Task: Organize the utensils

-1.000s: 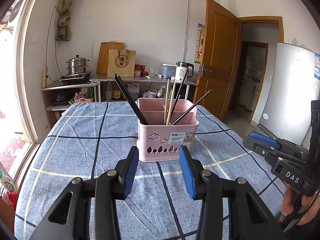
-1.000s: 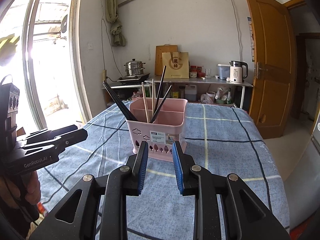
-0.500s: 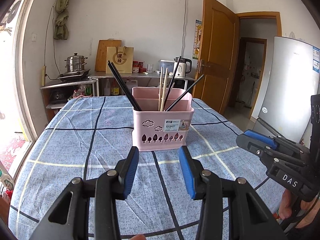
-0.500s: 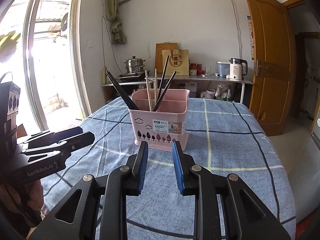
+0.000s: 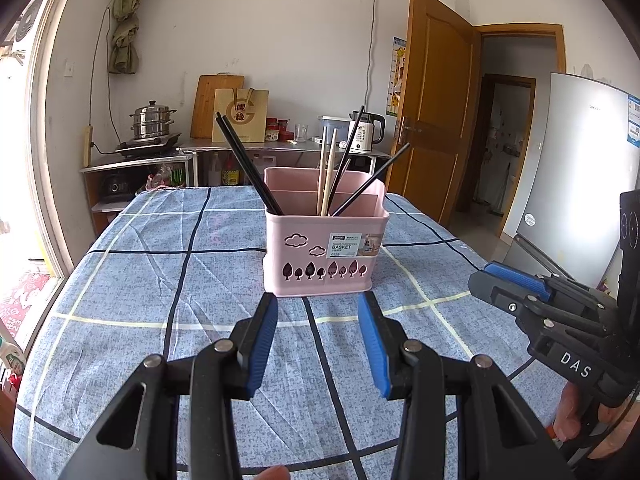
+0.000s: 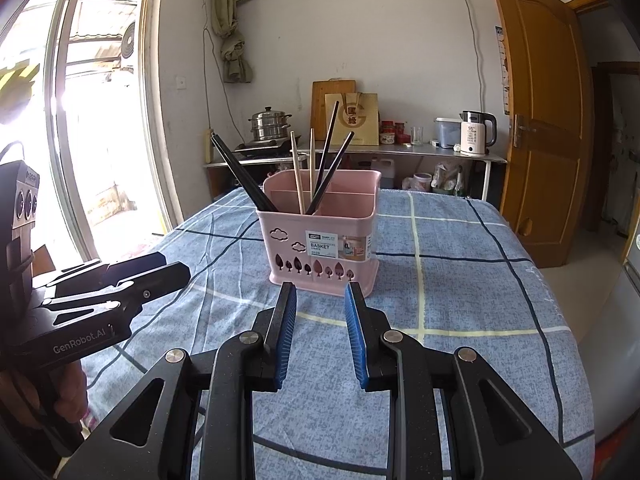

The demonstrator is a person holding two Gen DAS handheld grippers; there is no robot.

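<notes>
A pink utensil basket [image 5: 324,248] [image 6: 320,248] stands upright in the middle of the blue checked tablecloth [image 5: 160,280]. In its left compartment a pair of black chopsticks [image 5: 248,168] [image 6: 240,174] leans left. Two wooden chopsticks [image 5: 326,172] [image 6: 298,176] and more black ones [image 5: 372,184] [image 6: 330,160] stand further right. My left gripper [image 5: 317,304] hovers just short of the basket's front, open and empty. My right gripper [image 6: 321,292] is also open and empty in front of the basket. Each gripper shows in the other's view [image 5: 516,284] [image 6: 132,272].
Behind the table a metal counter [image 6: 400,152] carries a steel pot [image 5: 154,120], a cutting board, a paper bag and a kettle [image 6: 476,132]. A wooden door [image 5: 436,112] and a fridge [image 5: 580,184] stand to the right, a glass door [image 6: 80,120] to the left.
Both grippers have drawn back slightly from the basket, which now sits higher and a little smaller in both views. The gaps between the fingers are unchanged.
</notes>
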